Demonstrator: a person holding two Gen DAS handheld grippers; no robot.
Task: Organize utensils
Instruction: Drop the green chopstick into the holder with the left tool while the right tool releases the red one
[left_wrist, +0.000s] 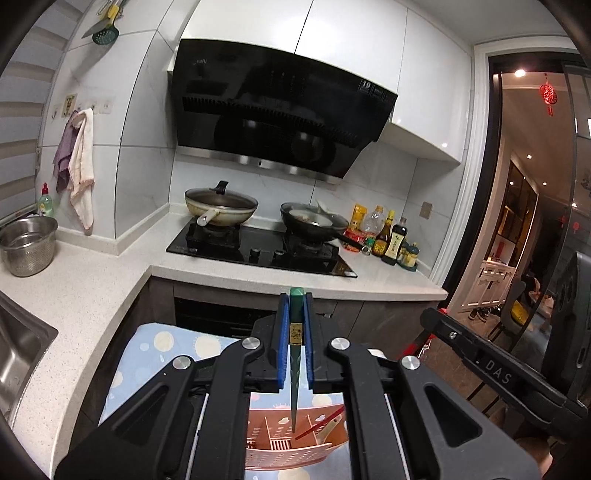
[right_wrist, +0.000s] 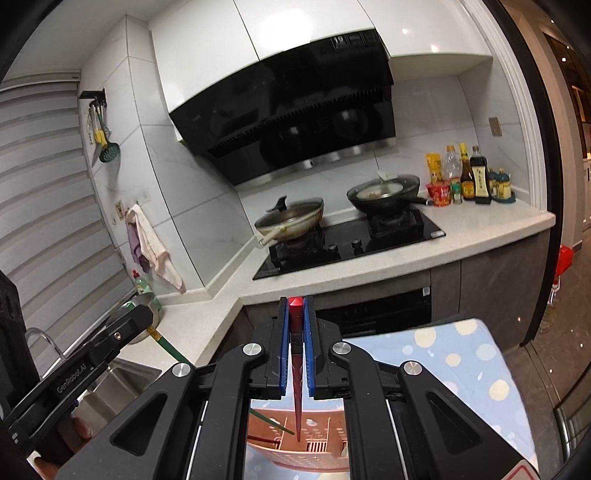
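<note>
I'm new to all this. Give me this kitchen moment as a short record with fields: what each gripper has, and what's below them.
left gripper: shut on green chopstick, tip pointing down
right gripper: shut on red chopstick, tip pointing down
below: pink slotted utensil holder
under holder: blue dotted cloth
background: two pans on stove

A black range hood (left_wrist: 273, 110) hangs under white cabinets (left_wrist: 332, 33) on the far wall. Below it a black hob (left_wrist: 258, 251) carries a lidded pale wok (left_wrist: 221, 208) on the left and a dark wok (left_wrist: 314, 221) on the right. Sauce bottles (left_wrist: 384, 232) cluster further right on the white counter (left_wrist: 92, 291). Cloths (left_wrist: 79, 166) hang at far left, near a steel pot (left_wrist: 27, 245).
</note>
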